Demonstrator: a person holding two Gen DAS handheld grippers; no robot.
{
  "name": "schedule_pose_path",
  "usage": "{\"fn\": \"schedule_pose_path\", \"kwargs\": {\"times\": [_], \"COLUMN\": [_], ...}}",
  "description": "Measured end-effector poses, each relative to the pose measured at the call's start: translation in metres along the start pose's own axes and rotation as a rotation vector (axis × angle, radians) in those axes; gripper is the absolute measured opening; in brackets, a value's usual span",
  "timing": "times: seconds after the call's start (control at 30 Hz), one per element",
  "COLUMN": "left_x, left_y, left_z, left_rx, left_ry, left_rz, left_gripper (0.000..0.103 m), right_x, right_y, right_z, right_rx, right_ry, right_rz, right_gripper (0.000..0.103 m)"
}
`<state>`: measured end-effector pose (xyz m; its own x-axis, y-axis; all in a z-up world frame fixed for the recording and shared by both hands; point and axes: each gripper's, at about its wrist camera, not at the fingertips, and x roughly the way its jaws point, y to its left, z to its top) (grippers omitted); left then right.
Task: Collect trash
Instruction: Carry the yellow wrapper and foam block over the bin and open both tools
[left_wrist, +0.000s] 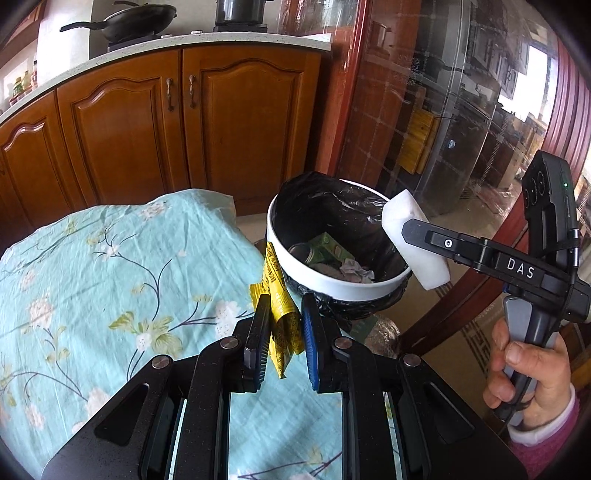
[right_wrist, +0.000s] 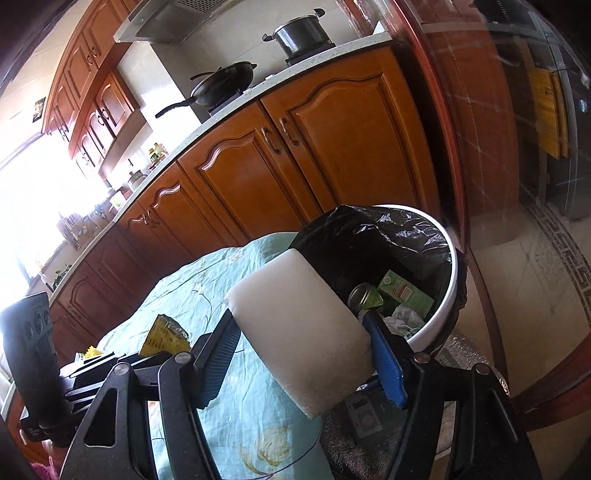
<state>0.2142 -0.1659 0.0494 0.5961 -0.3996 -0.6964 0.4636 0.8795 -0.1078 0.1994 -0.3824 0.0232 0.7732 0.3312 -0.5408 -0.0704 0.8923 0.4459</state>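
Note:
My left gripper (left_wrist: 285, 314) is shut on a crumpled yellow wrapper (left_wrist: 277, 302) and holds it over the table's right edge, just short of the bin. The white bin (left_wrist: 332, 286) with a black liner holds a can, a green carton and crumpled paper. My right gripper (right_wrist: 301, 332) is shut on a white foam block (right_wrist: 299, 339), held above the bin's near rim (right_wrist: 436, 325). In the left wrist view the foam block (left_wrist: 397, 221) hangs over the bin's right rim. The yellow wrapper (right_wrist: 164, 334) also shows in the right wrist view.
The table has a light blue floral cloth (left_wrist: 110, 277). Wooden kitchen cabinets (left_wrist: 184, 125) stand behind, with a wok (left_wrist: 136, 20) and a pot (left_wrist: 240, 13) on the counter. A glass door (left_wrist: 461, 129) with a red frame is on the right.

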Motion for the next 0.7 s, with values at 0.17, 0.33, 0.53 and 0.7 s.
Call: {"fn": "schedule_pose_path", "kwargs": {"times": [0.17,0.33,0.53,0.7], "left_x": [0.01,0.018,0.026,0.036], "left_y": [-0.007,-0.009,-0.012,-0.017], "left_z": [0.009,0.015,0.022,0.033], "left_rx": [0.013,0.018,0.022,0.018], "left_ry": [0.002,0.007,0.01,0.012], "left_rz": [-0.001,0.0,0.0,-0.01], "left_gripper": [0.015,0.015,0.015,0.015], "right_x": [0.001,0.003,0.005,0.008], "right_y": [-0.006,-0.014,-0.021,-0.025], "right_z": [0.002,0.004,0.008,0.012], "right_rx": [0.008,0.022,0.03,0.029], "right_ry": [-0.001,0.001,-0.003,-0.001], "right_rz": [-0.013,-0.02,-0.025,-0.035], "right_gripper": [0.069,0.07,0.07,0.07]}}
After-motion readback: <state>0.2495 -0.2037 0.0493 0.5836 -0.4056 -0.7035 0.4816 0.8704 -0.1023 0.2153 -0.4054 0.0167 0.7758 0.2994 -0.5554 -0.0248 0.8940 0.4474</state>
